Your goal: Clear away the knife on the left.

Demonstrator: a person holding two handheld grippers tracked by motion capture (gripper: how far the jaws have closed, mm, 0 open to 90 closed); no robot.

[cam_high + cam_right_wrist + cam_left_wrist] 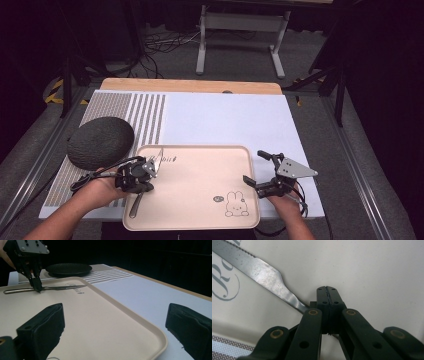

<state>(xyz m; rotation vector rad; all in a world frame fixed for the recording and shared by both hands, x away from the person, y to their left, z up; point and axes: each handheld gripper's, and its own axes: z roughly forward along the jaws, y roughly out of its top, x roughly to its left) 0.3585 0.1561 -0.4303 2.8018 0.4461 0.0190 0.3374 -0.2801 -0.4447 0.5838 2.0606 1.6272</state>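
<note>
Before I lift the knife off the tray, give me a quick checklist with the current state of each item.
1. Left hand-held gripper shut on the knife at its handle: ok.
2. Knife lying flat on the tray: ok.
3. Right hand-held gripper open, holding nothing: ok.
4. Right hand-held gripper straddling the tray's rim, ready to steady it: ok.
5. Dark plate lies apart from the tray: ok.
6. Firmness of the grip: cannot tell.

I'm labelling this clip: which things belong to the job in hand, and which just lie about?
In the job:
- knife, on the tray
- left gripper, fingers shut on the knife
- right gripper, open by the tray's right edge

Lying about:
- dark plate
- striped mat
</note>
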